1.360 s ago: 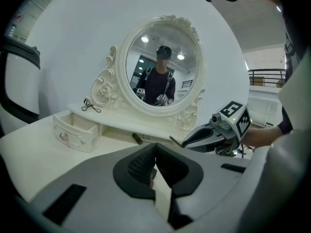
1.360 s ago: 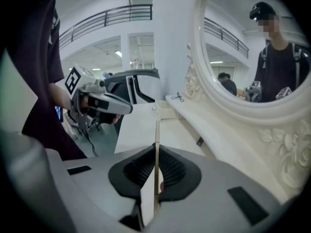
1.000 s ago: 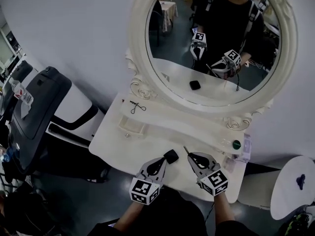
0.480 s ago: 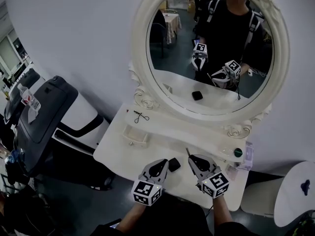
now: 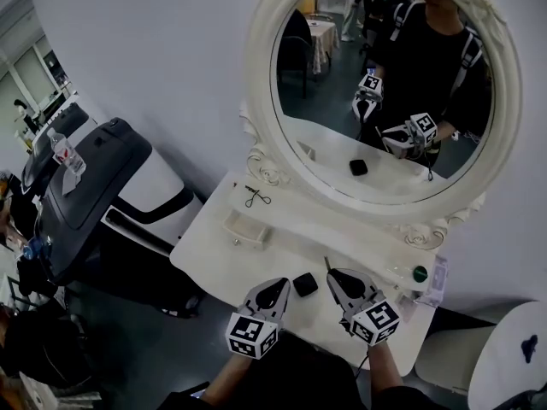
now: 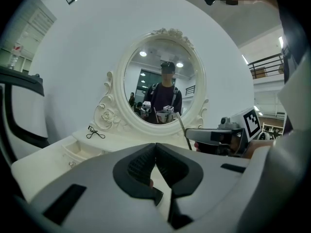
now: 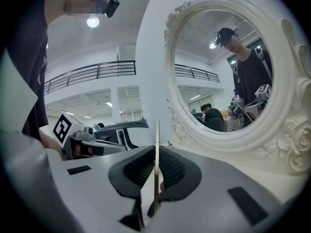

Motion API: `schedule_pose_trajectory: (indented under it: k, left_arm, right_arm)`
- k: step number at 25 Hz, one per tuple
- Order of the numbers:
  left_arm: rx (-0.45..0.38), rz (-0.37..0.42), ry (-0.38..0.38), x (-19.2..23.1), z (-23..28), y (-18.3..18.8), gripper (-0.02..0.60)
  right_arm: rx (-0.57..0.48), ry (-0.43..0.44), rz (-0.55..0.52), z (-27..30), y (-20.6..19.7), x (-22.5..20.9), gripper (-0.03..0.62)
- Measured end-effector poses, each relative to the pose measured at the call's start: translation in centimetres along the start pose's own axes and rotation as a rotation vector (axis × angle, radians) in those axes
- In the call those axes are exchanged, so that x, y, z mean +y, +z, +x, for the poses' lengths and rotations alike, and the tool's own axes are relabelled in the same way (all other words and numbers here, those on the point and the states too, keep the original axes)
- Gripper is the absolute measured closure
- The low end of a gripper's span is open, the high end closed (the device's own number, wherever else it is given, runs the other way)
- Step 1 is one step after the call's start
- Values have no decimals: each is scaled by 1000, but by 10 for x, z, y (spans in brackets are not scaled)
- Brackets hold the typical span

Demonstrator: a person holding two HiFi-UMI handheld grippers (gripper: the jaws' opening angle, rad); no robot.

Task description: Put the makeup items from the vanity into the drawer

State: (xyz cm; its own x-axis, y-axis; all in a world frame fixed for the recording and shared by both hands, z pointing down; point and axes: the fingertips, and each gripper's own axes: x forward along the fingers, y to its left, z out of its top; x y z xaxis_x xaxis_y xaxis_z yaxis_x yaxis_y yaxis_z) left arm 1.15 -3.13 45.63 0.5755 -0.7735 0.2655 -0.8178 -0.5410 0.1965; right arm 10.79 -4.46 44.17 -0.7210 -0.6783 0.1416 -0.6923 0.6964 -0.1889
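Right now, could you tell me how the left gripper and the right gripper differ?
The left gripper is shut with nothing between its jaws; the right gripper is shut on a thin stick. The left gripper sits left of the small black case, the right gripper on its other side. Both point toward the mirror.

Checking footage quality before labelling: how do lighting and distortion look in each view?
Head view: dim and greyish, only the white vanity reads bright. Left gripper view: strong fisheye, black corners, the left gripper looming large. Right gripper view: same curvature bends the mirror frame; a ceiling lamp flares.
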Motion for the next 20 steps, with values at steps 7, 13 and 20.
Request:
schedule_pose_trajectory:
  k: [7, 13, 20]
  left_arm:
    - [-1, -44, 137, 5, -30, -17, 566]
    - [-4, -73, 248, 7, -61, -32, 566]
    - [-16, -93, 327, 28, -89, -36, 566]
  right_arm:
    - [5, 142, -1, 10, -6, 28, 549]
    - [6, 238, 8, 19, -10, 50, 549]
    - [-1, 304, 24, 37, -12, 77, 549]
